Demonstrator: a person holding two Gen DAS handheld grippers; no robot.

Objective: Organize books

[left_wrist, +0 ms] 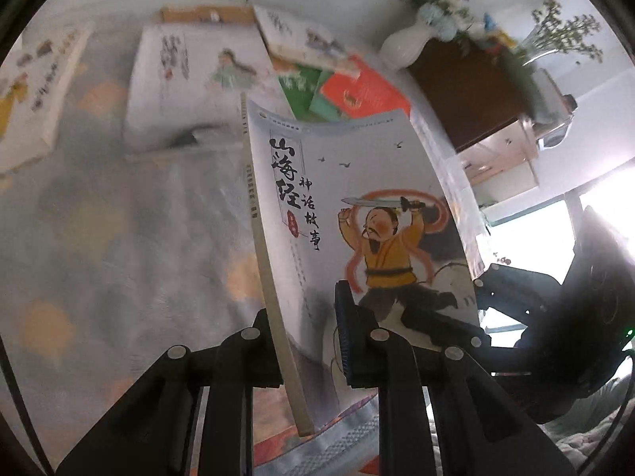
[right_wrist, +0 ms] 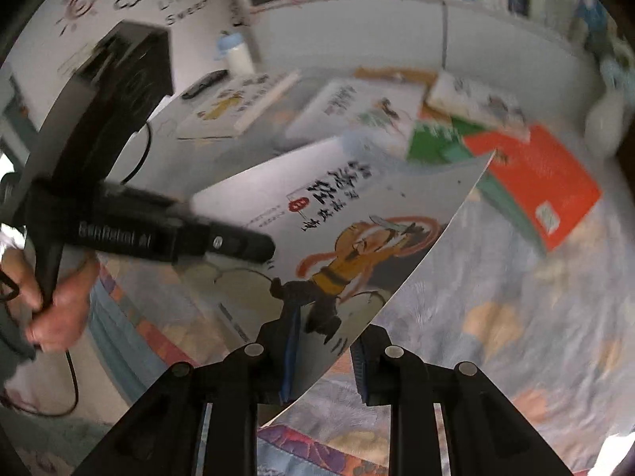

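Book [left_wrist: 357, 214] lifted, both my tools clenched on it.
Thin, floppy paperback; left tool [left_wrist: 309, 341] near spine, right tool [right_wrist: 325, 357] pinching cover edge.

Each fisheye sits just behind its own fingers, tilted steeply down at the patterned cloth [left_wrist: 99, 238] and close to the illustrated book [left_wrist: 357, 218]. Both views share that book, centre frame, and the red book [right_wrist: 543, 186] with other books across the upper frame.
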